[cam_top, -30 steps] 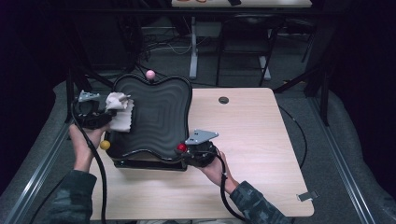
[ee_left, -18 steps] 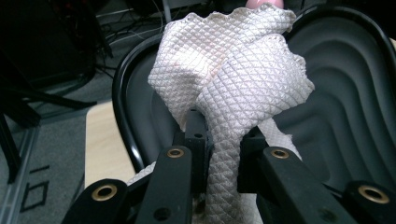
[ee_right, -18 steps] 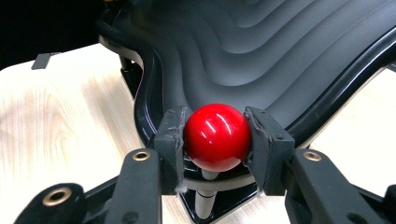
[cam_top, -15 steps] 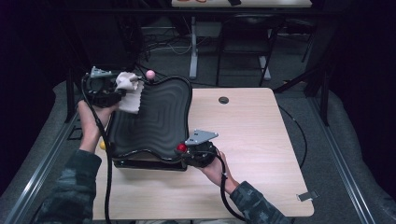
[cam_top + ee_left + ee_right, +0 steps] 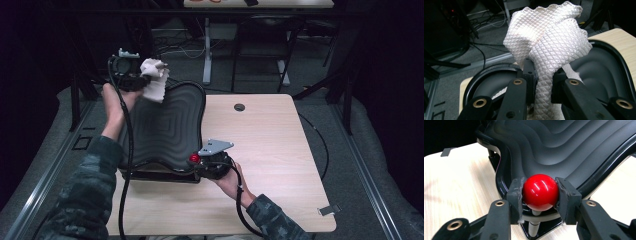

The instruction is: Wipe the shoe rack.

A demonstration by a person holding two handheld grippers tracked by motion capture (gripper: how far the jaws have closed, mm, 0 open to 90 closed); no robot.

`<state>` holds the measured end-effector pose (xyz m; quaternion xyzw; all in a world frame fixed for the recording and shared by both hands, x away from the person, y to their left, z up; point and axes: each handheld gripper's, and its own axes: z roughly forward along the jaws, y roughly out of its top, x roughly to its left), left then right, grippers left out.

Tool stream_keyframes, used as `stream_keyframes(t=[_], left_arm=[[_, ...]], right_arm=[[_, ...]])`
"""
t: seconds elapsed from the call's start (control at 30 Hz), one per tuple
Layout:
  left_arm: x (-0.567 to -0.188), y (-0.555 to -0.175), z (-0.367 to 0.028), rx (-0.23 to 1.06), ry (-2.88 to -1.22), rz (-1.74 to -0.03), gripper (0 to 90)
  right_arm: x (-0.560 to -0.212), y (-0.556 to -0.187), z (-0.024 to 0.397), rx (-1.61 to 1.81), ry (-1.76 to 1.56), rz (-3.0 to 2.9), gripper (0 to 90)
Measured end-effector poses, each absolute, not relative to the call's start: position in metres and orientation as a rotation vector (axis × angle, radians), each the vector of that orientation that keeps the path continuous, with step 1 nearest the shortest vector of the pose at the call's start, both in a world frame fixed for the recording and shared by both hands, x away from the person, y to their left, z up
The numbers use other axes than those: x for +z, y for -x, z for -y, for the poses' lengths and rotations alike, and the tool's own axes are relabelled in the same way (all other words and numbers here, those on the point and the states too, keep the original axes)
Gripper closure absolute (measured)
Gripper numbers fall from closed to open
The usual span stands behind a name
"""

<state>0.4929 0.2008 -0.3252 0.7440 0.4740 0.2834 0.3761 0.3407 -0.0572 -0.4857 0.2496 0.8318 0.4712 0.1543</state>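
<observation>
The left gripper (image 5: 141, 75) clamped a white quilted cloth (image 5: 549, 42) between its fingers (image 5: 529, 75), the cloth bunching up above the tips and trailing down below them, over the far left corner of the black ridged tray (image 5: 172, 125). The right gripper (image 5: 540, 195) was closed on a red ball knob (image 5: 540, 192) at the tray's near edge, pads pressing both its sides, above the wooden table (image 5: 270, 150).

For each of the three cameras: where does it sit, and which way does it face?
High view: above the near table edge, facing forward and down; both forearms show.
Left gripper view: rides the left gripper, looking along its fingers at the white cloth.
Right gripper view: rides the right gripper, facing the red ball.
Shared: the black tray.
</observation>
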Motion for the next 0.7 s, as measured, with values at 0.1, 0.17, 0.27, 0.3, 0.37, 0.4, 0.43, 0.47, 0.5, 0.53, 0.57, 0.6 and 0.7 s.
stream_keyframes(t=[0.1,0.17,0.27,0.3,0.37,0.4,0.43,0.47,0.5,0.53,0.57,0.6,0.7], left_arm=[[-0.326,-0.502,-0.193,0.704,-1.915,-1.211,78.7],[-0.328,-0.506,-0.189,0.705,-1.934,-1.212,78.5],[-0.332,-0.512,-0.186,0.691,-1.929,-1.228,78.2],[-0.332,-0.512,-0.186,0.689,-1.928,-1.228,78.0],[-0.331,-0.512,-0.186,0.694,-1.941,-1.226,78.1],[-0.331,-0.512,-0.186,0.706,-1.949,-1.231,78.2],[-0.330,-0.512,-0.186,0.728,-1.955,-1.244,78.3],[-0.330,-0.512,-0.187,0.736,-1.956,-1.251,78.5],[-0.330,-0.512,-0.189,0.734,-1.959,-1.258,78.5],[-0.330,-0.512,-0.191,0.730,-1.955,-1.264,78.6],[-0.331,-0.511,-0.193,0.727,-1.950,-1.265,78.5],[-0.331,-0.510,-0.195,0.723,-1.945,-1.265,78.6],[-0.329,-0.506,-0.197,0.717,-1.933,-1.254,78.5]], right_arm=[[-0.486,-0.340,0.057,1.358,-0.705,-2.379,60.0],[-0.486,-0.341,0.057,1.358,-0.697,-2.382,60.1],[-0.487,-0.341,0.058,1.353,-0.679,-2.381,60.2],[-0.487,-0.341,0.058,1.347,-0.669,-2.384,60.3],[-0.487,-0.342,0.058,1.365,-0.672,-2.389,60.3],[-0.487,-0.342,0.058,1.370,-0.659,-2.390,60.3],[-0.487,-0.342,0.058,1.362,-0.649,-2.392,60.3],[-0.487,-0.342,0.058,1.354,-0.644,-2.394,60.3],[-0.487,-0.341,0.058,1.357,-0.636,-2.396,60.3],[-0.487,-0.341,0.057,1.366,-0.637,-2.400,60.3],[-0.487,-0.340,0.056,1.372,-0.625,-2.401,60.3],[-0.487,-0.340,0.055,1.361,-0.625,-2.400,60.3],[-0.487,-0.339,0.054,1.372,-0.605,-2.410,60.3]])
